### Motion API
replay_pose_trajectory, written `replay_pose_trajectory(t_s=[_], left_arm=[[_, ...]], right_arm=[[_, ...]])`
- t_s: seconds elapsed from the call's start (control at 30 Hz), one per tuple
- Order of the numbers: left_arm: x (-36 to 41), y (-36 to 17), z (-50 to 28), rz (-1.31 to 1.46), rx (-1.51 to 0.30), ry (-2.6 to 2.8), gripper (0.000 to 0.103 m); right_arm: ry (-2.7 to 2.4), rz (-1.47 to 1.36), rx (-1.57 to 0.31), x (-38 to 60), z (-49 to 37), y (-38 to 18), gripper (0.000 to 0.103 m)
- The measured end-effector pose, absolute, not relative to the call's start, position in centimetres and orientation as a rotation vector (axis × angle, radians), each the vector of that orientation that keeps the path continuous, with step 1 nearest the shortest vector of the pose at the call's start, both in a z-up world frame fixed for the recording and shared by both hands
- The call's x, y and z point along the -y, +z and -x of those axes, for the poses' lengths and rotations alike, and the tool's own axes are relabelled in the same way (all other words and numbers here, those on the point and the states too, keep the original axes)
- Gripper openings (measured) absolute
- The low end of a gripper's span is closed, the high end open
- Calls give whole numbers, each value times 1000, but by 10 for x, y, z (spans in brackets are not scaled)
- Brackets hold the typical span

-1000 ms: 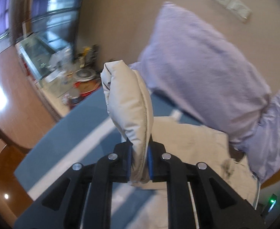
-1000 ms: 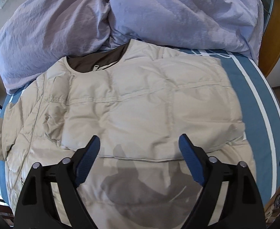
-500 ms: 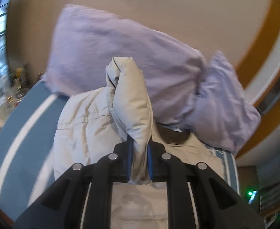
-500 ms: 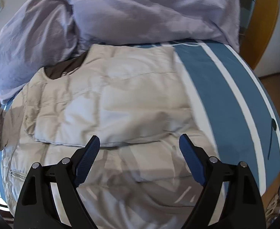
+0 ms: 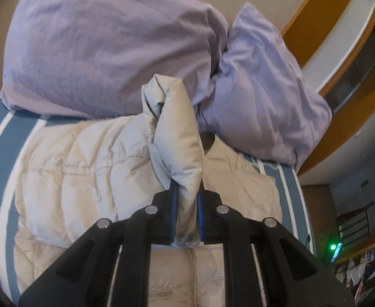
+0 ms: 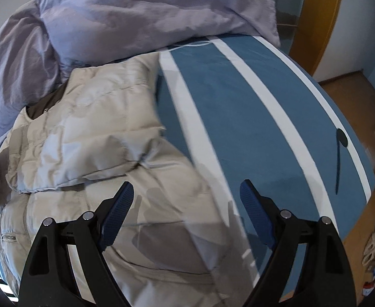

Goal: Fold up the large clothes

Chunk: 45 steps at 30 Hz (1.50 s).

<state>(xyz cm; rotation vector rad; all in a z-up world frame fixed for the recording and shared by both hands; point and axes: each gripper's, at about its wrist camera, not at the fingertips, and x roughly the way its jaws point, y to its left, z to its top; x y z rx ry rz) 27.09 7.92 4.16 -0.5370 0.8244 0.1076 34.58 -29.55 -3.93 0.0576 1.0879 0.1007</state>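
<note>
A beige puffer jacket (image 6: 90, 168) lies on the blue, white-striped bed (image 6: 251, 117), its collar toward two lilac pillows (image 5: 115, 51). The left gripper (image 5: 187, 217) pinches a raised sleeve (image 5: 179, 138) above the jacket's body. The right gripper (image 6: 187, 220) hovers spread wide over the jacket's edge, holding nothing.

Both tools are matte black plastic. The left gripper (image 5: 186, 212) has blue pads (image 5: 200, 220) and round silver screws (image 5: 150, 209) on its linkage arms. The right gripper (image 6: 186, 215) matches it: textured dark-blue pads (image 6: 118, 212), triangular cut-outs, silver screws (image 6: 285, 214) beside the pads.
</note>
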Motion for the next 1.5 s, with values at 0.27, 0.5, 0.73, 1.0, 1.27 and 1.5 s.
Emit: replay_pose_trajectory(t_s=[0.27, 0.5, 0.73, 1.0, 1.27, 1.5], left_arm=[[-55, -4, -287, 520, -959, 96, 15], [-40, -31, -290, 519, -1037, 89, 28], [-36, -19, -290, 439, -1005, 111, 61], [-41, -54, -301, 372, -1093, 221, 60], [-28, -64, -307, 287, -1121, 235, 64], [-62, -32, -246, 332, -1050, 238, 69]], right_arm=[[82, -61, -1100, 305, -345, -45, 87], [73, -63, -1109, 310, -345, -49, 87], [63, -72, -1102, 315, -344, -49, 87], [53, -78, -1101, 320, -336, -47, 87], [65, -73, -1104, 324, -327, -40, 87], [145, -29, -1112, 315, -311, -31, 90]])
